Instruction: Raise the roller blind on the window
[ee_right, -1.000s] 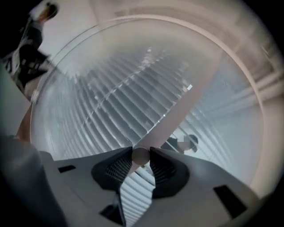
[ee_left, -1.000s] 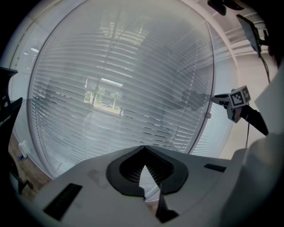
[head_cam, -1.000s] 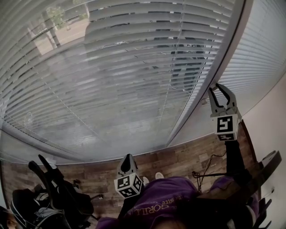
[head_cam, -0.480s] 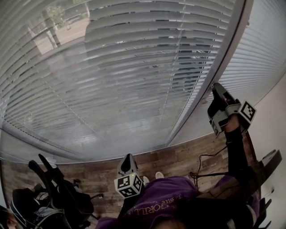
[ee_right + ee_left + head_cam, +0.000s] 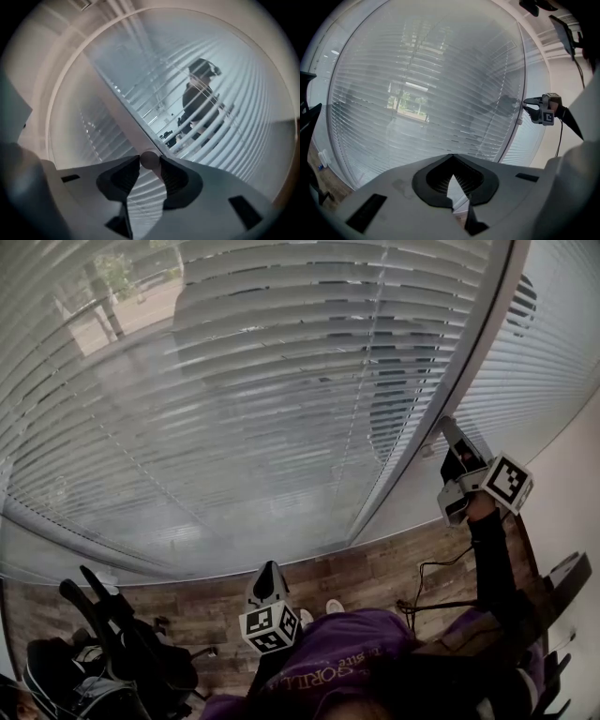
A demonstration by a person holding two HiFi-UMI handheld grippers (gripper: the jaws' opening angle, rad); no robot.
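Note:
The slatted blind (image 5: 281, 381) hangs fully down over the wide window; it also fills the left gripper view (image 5: 431, 93). My right gripper (image 5: 447, 427) is raised against the pale window post (image 5: 441, 399), turned on its side. In the right gripper view its jaws (image 5: 149, 161) are shut on a small round grey knob (image 5: 149, 160) in front of the post (image 5: 117, 112); I see no cord. My left gripper (image 5: 269, 576) hangs low near my body, shut and holding nothing (image 5: 451, 157). From there the right gripper (image 5: 527, 101) shows at the post.
A second slatted blind (image 5: 553, 362) covers the pane right of the post, and a white wall (image 5: 567, 512) stands beside it. Below lie a wood floor (image 5: 375, 573), a black cable (image 5: 431, 592) and dark chairs and bags (image 5: 112, 634) at lower left.
The right gripper, open a second ago, has rolled onto its side at the post and shut on the round knob. The left gripper has not moved.

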